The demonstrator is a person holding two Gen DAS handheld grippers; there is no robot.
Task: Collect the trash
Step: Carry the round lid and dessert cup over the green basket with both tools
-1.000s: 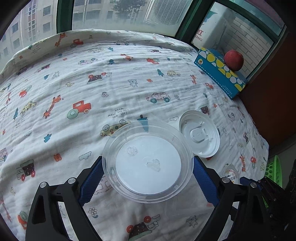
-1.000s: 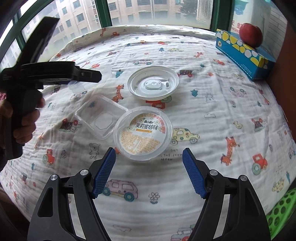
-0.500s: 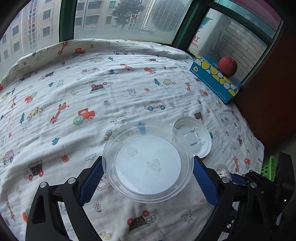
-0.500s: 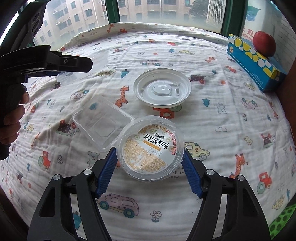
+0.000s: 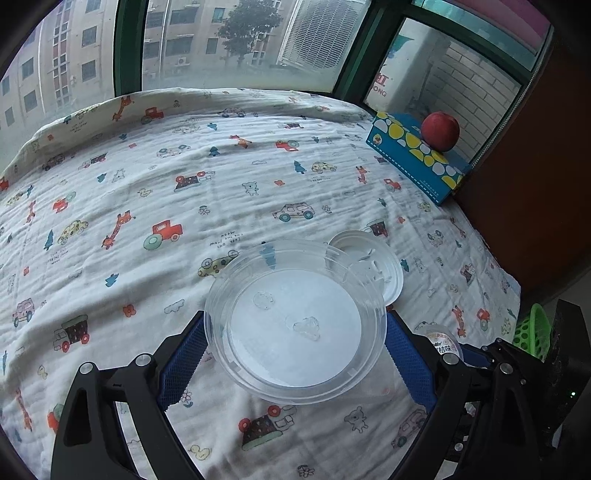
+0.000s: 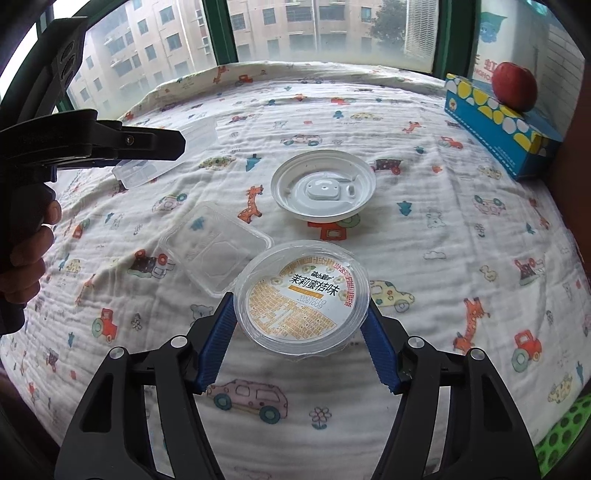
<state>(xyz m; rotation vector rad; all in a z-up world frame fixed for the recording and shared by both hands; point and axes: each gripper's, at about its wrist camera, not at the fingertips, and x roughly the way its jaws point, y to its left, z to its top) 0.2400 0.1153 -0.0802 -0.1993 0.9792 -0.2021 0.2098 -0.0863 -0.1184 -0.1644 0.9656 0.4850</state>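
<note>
Labelled cup (image 6: 302, 300) lies label-up between closing fingers (image 6: 216, 341).

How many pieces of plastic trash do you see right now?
4: a clear bowl in the left gripper; a labelled cup between the right gripper's closing jaws; a square tray beside it; a white lid behind. Others may be hidden.

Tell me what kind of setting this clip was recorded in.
Probably a room in a flat, upstairs: a table or bed under a children's printed cloth stands against a green-framed window facing apartment blocks. A tissue box with an apple on it sits at the edge.
</note>
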